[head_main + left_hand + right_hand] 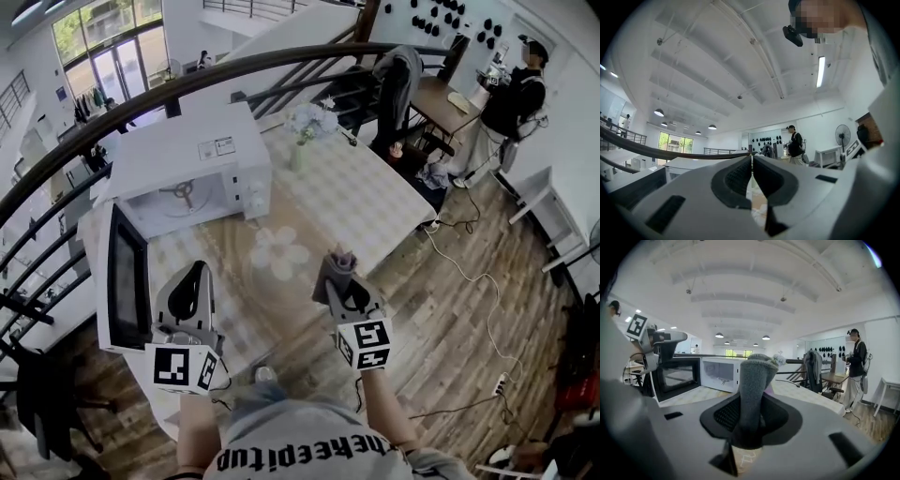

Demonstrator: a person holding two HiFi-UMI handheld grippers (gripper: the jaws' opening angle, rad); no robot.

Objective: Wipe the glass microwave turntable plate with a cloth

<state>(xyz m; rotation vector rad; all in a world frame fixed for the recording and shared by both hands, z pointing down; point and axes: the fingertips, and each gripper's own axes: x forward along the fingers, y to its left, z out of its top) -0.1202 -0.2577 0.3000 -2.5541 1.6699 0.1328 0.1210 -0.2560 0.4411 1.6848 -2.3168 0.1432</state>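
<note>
Holding the grey cloth (336, 265) up off the bench (375, 202), the right gripper (341, 285) has its jaws clamped on the fabric. In the right gripper view the cloth (754, 380) stands as a folded wad, poking straight up out of the right gripper (751, 414). The left gripper (198, 275) hangs beside it with its jaws pressed together at the tips and nothing between them. The left gripper view confirms that for the left gripper (751, 162), with only room and ceiling beyond.

Now the target: the glass plate (279, 253) lies flat on the bench, out of the microwave (187, 150), whose door (127, 277) hangs open at the left. It's clear glass, so all I catch is a faint round rim around a pale flower-shaped centre. It sits just ahead of the two grippers and between them, a touch to the left of the cloth.

It's a round plate, so no long axis matters here. What counts is that the cloth hand is the nearer one, and the cloth points up, not down. My read is that the wrist has to tip forward and left to lay the fabric on the glass. The left jaws look placed to steady the near rim.
</note>
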